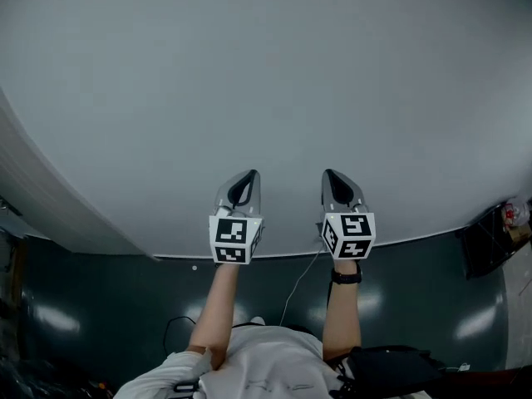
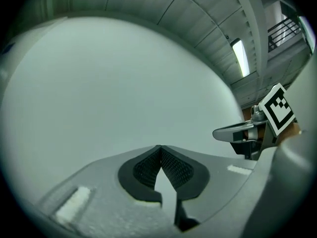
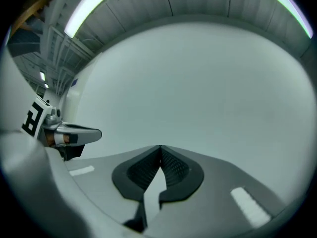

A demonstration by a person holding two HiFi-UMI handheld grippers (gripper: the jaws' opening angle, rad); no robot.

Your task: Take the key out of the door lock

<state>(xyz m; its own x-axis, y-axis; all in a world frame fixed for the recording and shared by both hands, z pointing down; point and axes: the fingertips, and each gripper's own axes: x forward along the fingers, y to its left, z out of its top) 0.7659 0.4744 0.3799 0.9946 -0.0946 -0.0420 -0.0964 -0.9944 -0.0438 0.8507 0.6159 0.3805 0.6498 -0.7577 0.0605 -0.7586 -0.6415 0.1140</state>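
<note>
Pointing at a plain pale wall point(image 1: 266, 65), the left gripper point(image 1: 250, 175) and right gripper point(image 1: 329, 174) are held side by side, the left at 9 o'clock of the right. Both pairs of jaws are pressed together with nothing between them. Neither key nor door lock shows in any view; only bare wall lies ahead.

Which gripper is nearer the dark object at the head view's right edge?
Right. The right gripper is raised toward the wall with the dark object off to its right; the left gripper is beside it, on the far side.
</note>
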